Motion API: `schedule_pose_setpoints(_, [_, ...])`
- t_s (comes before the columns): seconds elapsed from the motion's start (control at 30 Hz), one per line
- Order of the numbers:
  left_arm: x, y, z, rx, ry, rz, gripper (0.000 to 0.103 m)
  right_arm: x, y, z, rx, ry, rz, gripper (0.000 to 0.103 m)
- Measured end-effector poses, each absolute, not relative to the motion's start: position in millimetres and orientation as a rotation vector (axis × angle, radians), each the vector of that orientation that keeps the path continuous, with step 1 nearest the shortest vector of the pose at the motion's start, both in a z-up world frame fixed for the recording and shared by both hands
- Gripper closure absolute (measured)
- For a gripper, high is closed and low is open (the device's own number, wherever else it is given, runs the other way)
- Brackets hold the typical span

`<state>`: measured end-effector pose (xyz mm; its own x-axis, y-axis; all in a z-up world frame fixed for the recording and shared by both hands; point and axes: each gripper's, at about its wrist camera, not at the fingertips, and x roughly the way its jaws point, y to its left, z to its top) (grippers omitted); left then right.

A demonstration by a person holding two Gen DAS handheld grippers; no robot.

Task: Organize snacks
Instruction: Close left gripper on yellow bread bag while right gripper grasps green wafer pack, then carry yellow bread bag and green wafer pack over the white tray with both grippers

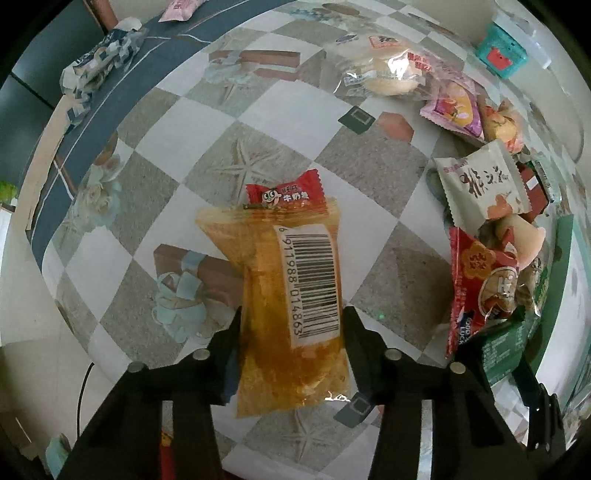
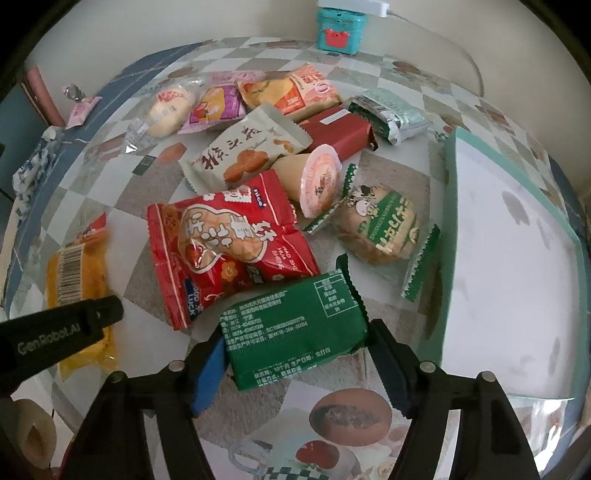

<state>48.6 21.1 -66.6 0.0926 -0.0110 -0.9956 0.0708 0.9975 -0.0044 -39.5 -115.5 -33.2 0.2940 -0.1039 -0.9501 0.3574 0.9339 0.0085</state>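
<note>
Orange snack pack (image 1: pixel 291 314) lies on the table (image 1: pixel 388 184) between the left tool (image 1: pixel 291 332) fingers, long axis along them, red candy (image 1: pixel 286 192) at its far end; fingers flank it, grip unclear. Right of it, right tool (image 2: pixel 295 343) straddles green packet (image 2: pixel 295 336), contact unclear; tray (image 2: pixel 517 258) farther right.

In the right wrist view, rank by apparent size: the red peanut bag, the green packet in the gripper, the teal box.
1. red peanut bag
2. green packet, nearer the camera, so unsure against the bag
3. teal box, farthest away
</note>
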Motion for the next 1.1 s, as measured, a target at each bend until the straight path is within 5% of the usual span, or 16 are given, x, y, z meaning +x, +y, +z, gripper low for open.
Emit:
schedule_pose_setpoints(0.53, [24, 24, -14, -0.025, 1.348, -0.106, 0.061, -61, -150, 13, 0.410, 1.073, -0.358, 0.029])
schedule_pose_setpoints(1.1, [12, -122, 32, 0.127, 1.231, -0.356, 0.060, -96, -279, 25, 0.644, 0.928, -0.828, 0.028])
